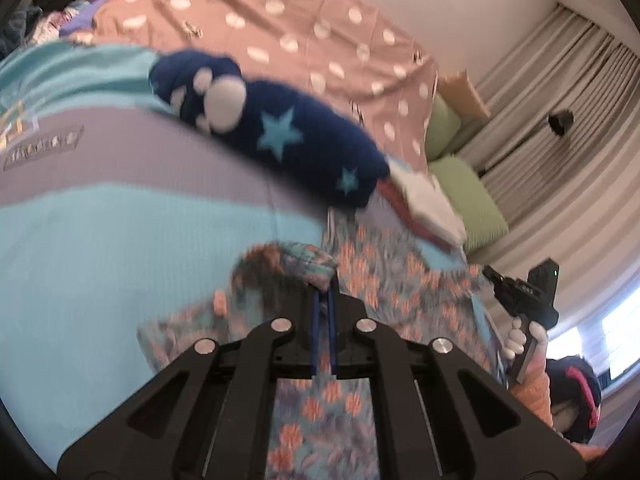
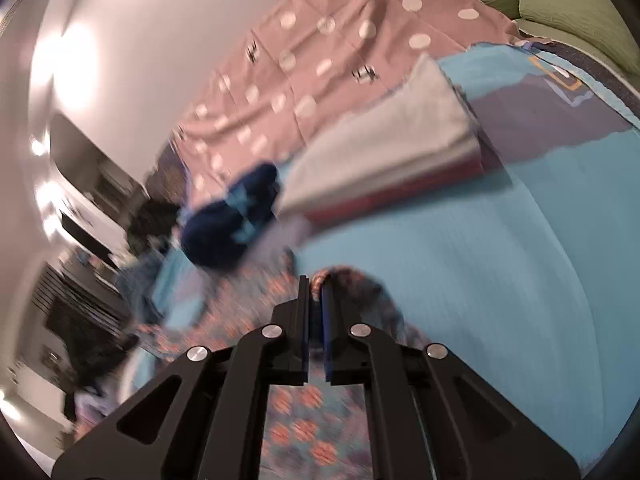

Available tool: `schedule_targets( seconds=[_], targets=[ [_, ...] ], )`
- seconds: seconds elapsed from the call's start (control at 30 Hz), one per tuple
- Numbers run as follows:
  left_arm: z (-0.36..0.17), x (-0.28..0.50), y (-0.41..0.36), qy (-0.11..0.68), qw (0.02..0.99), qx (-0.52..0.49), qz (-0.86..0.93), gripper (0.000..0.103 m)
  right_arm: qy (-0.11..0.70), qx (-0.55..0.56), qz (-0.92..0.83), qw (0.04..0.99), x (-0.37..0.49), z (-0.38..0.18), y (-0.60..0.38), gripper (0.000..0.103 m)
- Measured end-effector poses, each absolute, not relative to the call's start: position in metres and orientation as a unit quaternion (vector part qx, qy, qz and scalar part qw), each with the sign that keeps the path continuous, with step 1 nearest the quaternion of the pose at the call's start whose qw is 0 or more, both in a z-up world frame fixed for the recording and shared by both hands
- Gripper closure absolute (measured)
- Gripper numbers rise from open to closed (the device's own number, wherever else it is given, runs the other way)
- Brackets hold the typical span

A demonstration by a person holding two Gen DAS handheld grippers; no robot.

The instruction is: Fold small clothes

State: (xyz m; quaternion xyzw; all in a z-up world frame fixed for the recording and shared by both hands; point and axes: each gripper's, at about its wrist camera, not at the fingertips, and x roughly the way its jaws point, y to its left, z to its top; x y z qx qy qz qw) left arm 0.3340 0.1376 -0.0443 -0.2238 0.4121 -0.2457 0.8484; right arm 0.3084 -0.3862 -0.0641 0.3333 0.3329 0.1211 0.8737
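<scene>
Both grippers are pinching the same floral garment (image 1: 352, 280), which is spread on the bed's turquoise cover (image 1: 120, 264). Left gripper (image 1: 325, 294) has its jaws pressed together on a bunched-up fold of the fabric, and the right gripper (image 2: 315, 286) is clamped on another edge of it, cloth poking out at the tips. Just past the garment sits a navy fleece piece with stars and paw prints (image 1: 280, 136), next to a folded stack of white and red clothes (image 2: 384, 160). Pink polka-dot sheet (image 1: 280, 20) behind, green pillows (image 1: 468, 196) off to the side, pretty blurry overall
</scene>
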Motion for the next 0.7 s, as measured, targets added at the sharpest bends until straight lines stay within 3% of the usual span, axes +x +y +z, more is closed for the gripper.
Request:
schedule_targets(
  seconds=[0.1, 0.17, 0.27, 0.37, 0.4, 0.5, 0.7],
  targets=[
    [-0.049, 0.362, 0.152, 0.4, 0.85, -0.271, -0.211, 0.096, 0.337, 0.348, 0.088, 0.87, 0.335, -0.063, -0.402, 0.097],
    [-0.062, 0.38, 0.156, 0.411, 0.848, -0.277, -0.189, 0.092, 0.37, 0.344, 0.047, 0.862, 0.353, -0.078, -0.409, 0.089],
    [-0.081, 0.389, 0.159, 0.42, 0.841, -0.292, -0.177, 0.086, 0.395, 0.328, 0.045, 0.857, 0.354, -0.093, -0.406, 0.089],
    [-0.081, 0.38, 0.154, 0.414, 0.847, -0.271, -0.193, 0.066, 0.39, 0.276, 0.066, 0.876, 0.339, -0.09, -0.397, 0.081],
    [-0.08, 0.377, 0.151, 0.417, 0.85, -0.254, -0.197, 0.064, 0.39, 0.258, 0.068, 0.881, 0.335, -0.088, -0.396, 0.078],
    [-0.083, 0.373, 0.144, 0.438, 0.852, -0.207, -0.196, 0.061, 0.411, 0.205, 0.073, 0.886, 0.324, -0.086, -0.391, 0.073],
    [-0.101, 0.387, 0.134, 0.472, 0.846, -0.163, -0.186, 0.056, 0.454, 0.208, 0.127, 0.857, 0.329, -0.093, -0.373, 0.061]
  ],
)
